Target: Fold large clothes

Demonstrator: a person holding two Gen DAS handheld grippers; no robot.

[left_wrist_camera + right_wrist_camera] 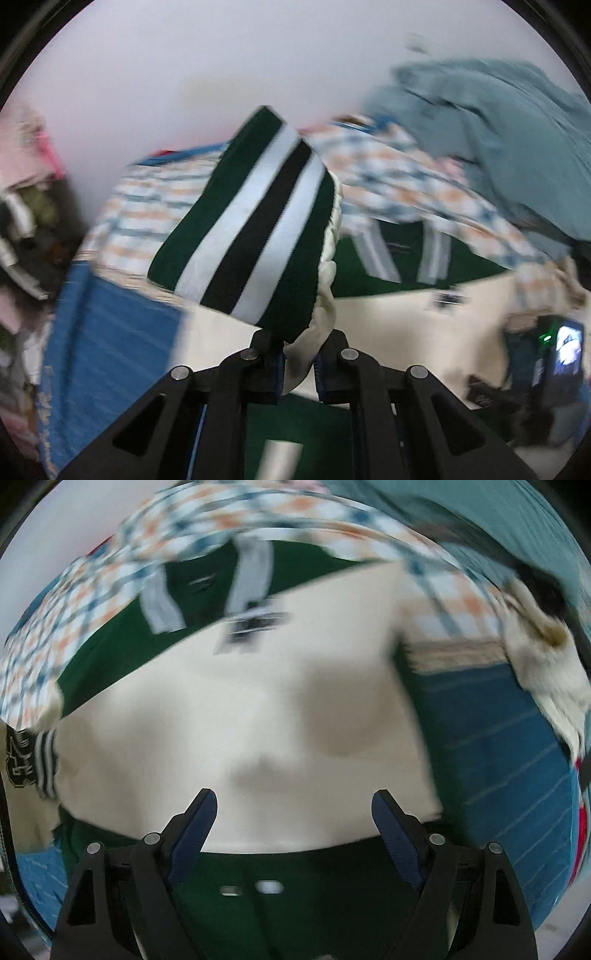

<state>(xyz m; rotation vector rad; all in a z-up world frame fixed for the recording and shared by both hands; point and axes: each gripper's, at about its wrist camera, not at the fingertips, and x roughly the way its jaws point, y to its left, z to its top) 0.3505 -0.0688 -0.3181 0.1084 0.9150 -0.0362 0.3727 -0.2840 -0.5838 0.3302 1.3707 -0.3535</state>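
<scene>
A green and cream varsity jacket (258, 709) lies on the bed, cream panel up, green body with grey stripes behind. My left gripper (299, 363) is shut on the cream sleeve just below its striped green, white and black cuff (255, 229), holding it raised above the bed. The jacket's body shows beyond it in the left wrist view (399, 266). My right gripper (294, 825) is open and empty, hovering just above the jacket's cream panel near its green hem. The other striped cuff (44, 764) lies at the left edge.
A plaid orange and blue shirt (399, 173) and a teal garment (517, 147) are piled behind the jacket. A blue striped bedsheet (498, 746) covers the bed. Clutter (26, 221) sits at the left. The right gripper (554, 362) shows at the right in the left wrist view.
</scene>
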